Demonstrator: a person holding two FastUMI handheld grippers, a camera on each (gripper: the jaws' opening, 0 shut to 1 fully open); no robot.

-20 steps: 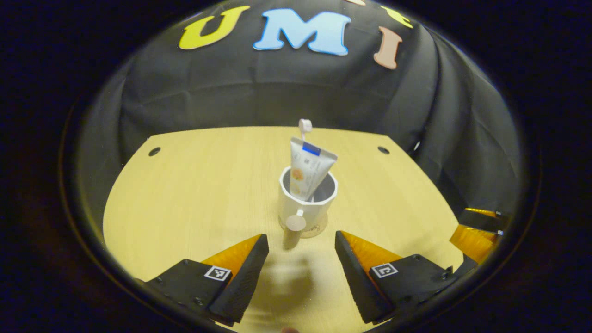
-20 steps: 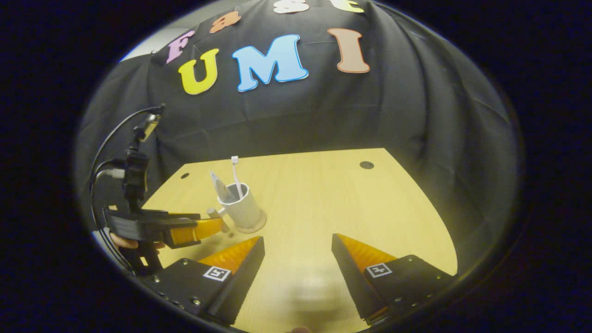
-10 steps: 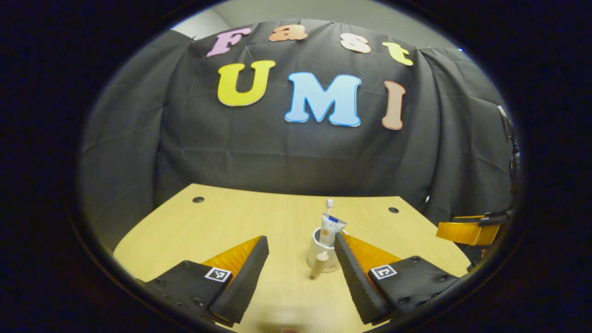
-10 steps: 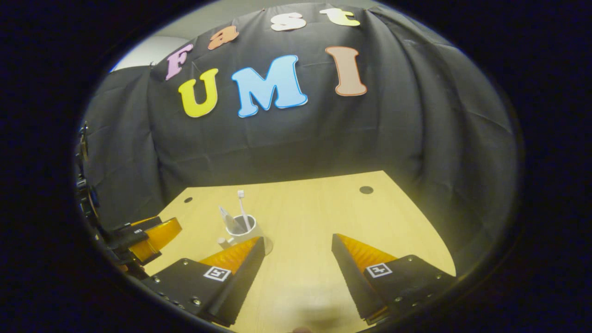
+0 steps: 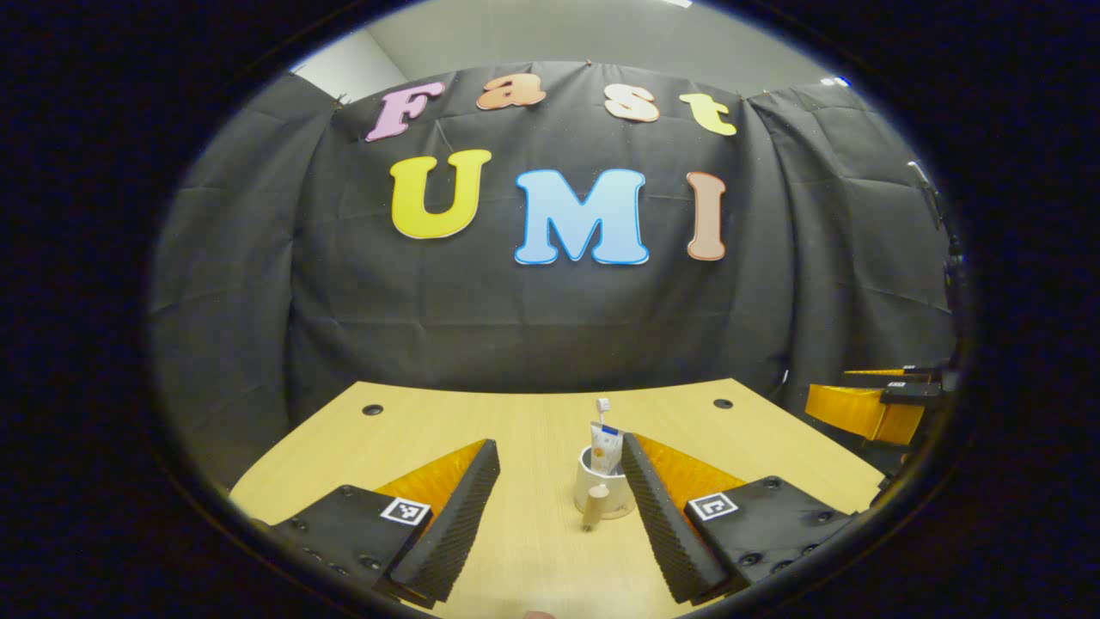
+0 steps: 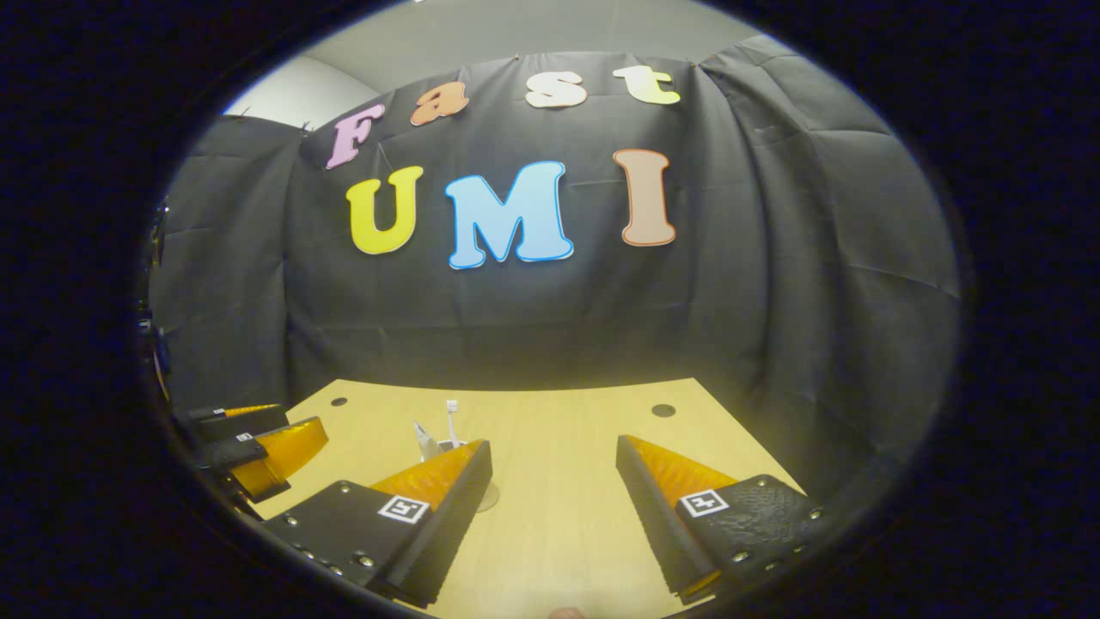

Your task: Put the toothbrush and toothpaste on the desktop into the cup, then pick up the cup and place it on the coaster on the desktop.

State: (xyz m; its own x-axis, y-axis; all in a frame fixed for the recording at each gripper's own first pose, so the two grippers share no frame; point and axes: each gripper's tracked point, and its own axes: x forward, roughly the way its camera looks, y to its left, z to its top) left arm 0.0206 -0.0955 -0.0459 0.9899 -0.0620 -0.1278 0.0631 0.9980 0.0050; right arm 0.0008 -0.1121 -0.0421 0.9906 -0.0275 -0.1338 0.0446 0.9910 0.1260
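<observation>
In the left gripper view we see our left gripper [image 5: 559, 516] with its fingers [image 5: 455, 507] spread wide and holding nothing, raised above the near edge of the desk [image 5: 430, 430] and looking level across it. Past the fingertips, partly behind the right finger in that view, stands the white cup [image 5: 595, 492] on the coaster [image 5: 612, 514], its handle knob facing us. The toothpaste [image 5: 605, 445] and the toothbrush [image 5: 602, 407] stand upright inside the cup, the brush head topmost. At the far right edge of that view we see the orange and black tip of the right gripper [image 5: 868, 411], well apart from the cup. In the right gripper view our right gripper [image 6: 554, 507] likewise has its fingers wide apart and empty above the desk; the cup is mostly hidden behind its left finger, with toothpaste and toothbrush showing above it, and the left gripper sits low at the left edge.
</observation>
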